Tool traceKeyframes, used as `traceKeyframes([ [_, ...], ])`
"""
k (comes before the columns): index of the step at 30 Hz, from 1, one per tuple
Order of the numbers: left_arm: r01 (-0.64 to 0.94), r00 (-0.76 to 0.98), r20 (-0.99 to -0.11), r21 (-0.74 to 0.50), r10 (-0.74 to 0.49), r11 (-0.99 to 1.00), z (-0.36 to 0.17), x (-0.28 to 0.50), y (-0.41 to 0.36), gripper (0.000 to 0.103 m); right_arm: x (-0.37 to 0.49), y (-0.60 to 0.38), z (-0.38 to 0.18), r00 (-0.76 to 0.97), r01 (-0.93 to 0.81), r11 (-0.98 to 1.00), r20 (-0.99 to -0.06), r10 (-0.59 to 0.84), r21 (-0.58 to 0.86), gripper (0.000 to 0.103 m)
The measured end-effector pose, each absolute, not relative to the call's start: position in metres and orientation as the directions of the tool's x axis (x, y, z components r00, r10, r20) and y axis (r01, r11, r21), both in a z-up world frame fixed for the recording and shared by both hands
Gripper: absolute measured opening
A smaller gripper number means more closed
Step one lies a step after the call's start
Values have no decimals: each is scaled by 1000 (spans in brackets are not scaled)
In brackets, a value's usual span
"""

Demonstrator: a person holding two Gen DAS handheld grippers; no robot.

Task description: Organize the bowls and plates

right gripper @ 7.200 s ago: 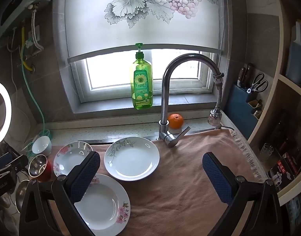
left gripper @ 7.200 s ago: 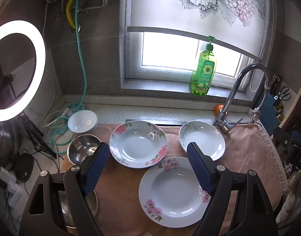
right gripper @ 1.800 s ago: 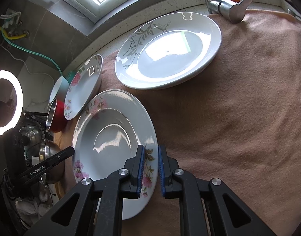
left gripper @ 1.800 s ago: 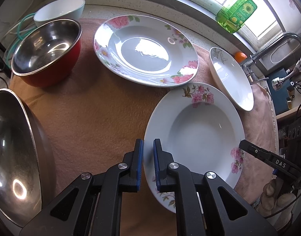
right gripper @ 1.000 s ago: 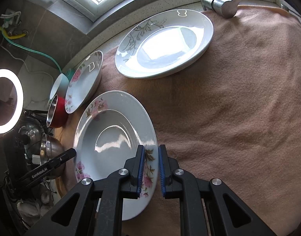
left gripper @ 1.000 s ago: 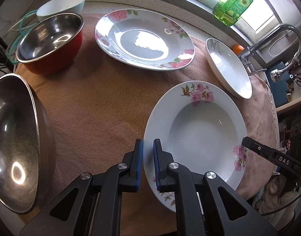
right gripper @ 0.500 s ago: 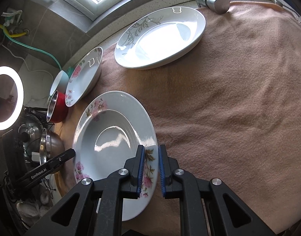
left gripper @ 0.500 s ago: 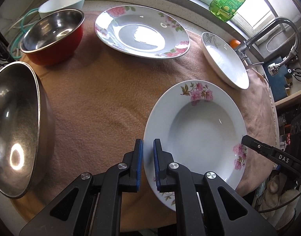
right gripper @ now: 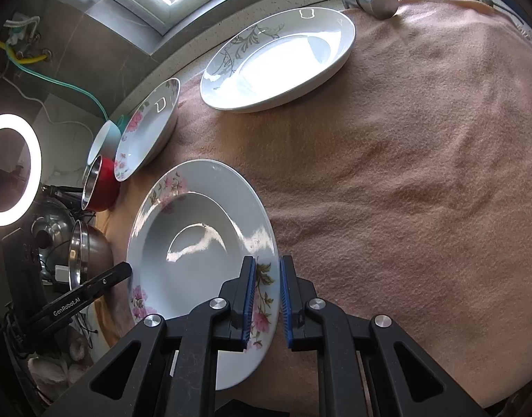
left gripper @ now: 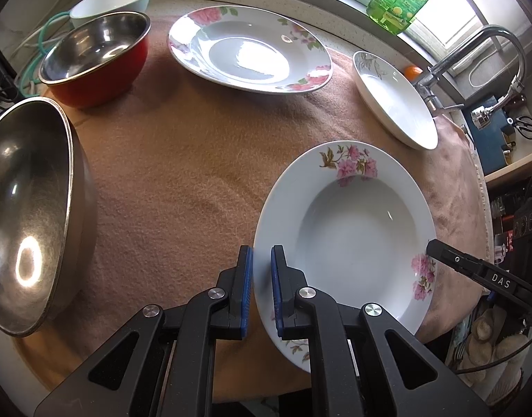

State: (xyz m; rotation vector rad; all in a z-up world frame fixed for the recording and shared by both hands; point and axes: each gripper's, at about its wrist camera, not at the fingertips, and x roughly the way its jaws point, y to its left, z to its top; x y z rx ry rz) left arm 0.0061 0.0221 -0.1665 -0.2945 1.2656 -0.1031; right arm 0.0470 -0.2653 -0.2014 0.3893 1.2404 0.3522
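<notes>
The pink-flowered plate sits at lower right of the left wrist view, its near rim between the left gripper fingers, which are clenched on it. The right gripper fingers pinch the opposite rim. Only the left view shows the steel bowl fully; only the right shows the ring light.

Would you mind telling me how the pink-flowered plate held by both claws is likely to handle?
The plate looks glazed, probably slippery: light glints off it. Likely rigid yet breakable. The left claw and right claw pinch only opposite rims, so it might tilt.
</notes>
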Motion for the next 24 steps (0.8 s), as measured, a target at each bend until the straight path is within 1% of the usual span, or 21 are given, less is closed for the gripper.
traceKeyframes([
  [24, -77, 298, -925, -268, -234, 960, -167, 6, 21, 9, 41, -265, -203, 279, -44, 883, -843, 459, 466, 13],
])
